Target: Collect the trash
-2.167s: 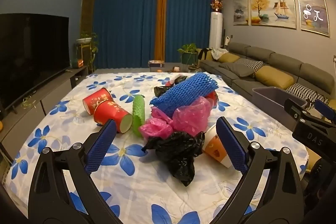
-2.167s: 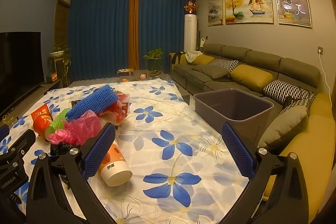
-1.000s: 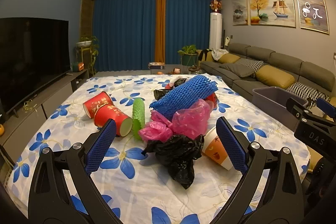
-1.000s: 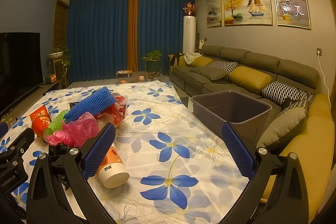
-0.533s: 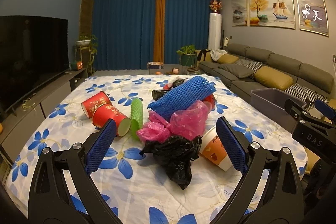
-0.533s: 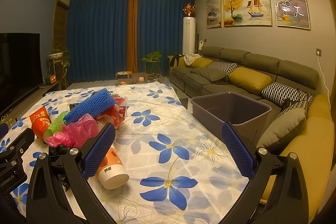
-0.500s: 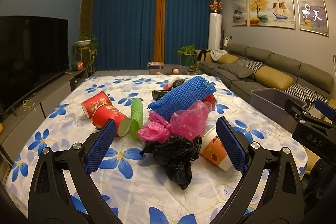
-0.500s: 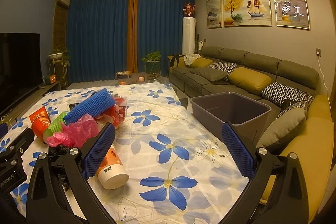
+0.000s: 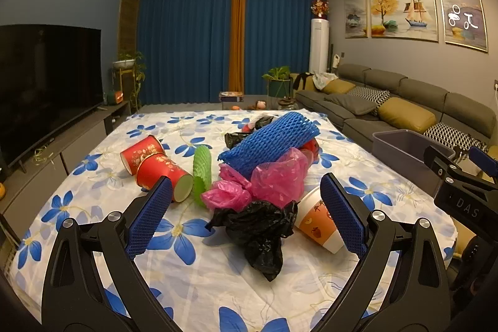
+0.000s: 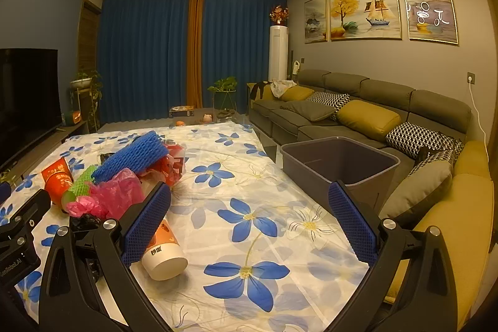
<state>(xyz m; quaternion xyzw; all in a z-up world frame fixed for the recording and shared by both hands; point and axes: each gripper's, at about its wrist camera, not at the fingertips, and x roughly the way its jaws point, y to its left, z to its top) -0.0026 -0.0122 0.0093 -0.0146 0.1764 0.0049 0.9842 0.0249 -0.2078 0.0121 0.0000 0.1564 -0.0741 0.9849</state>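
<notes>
A pile of trash lies on the flowered tablecloth [image 9: 193, 276]: a black plastic bag [image 9: 258, 231], a pink plastic bag [image 9: 267, 184], a blue foam net [image 9: 270, 142], a green foam net [image 9: 201, 170], two red paper cups [image 9: 155, 167] and a white-and-orange paper cup [image 9: 317, 224]. My left gripper [image 9: 246, 215] is open and empty, just in front of the black bag. My right gripper [image 10: 249, 215] is open and empty over the cloth, with the paper cup [image 10: 162, 252] by its left finger. A grey bin [image 10: 339, 168] stands beside the table's right edge.
A grey sofa [image 10: 358, 111] with cushions runs along the right wall behind the bin [image 9: 404, 148]. A TV [image 9: 46, 83] on a low cabinet stands at the left. Blue curtains and potted plants are at the far end.
Both views have shifted slightly; the pile sits a little lower and nearer in the left wrist view. Both grippers stay open and empty.
</notes>
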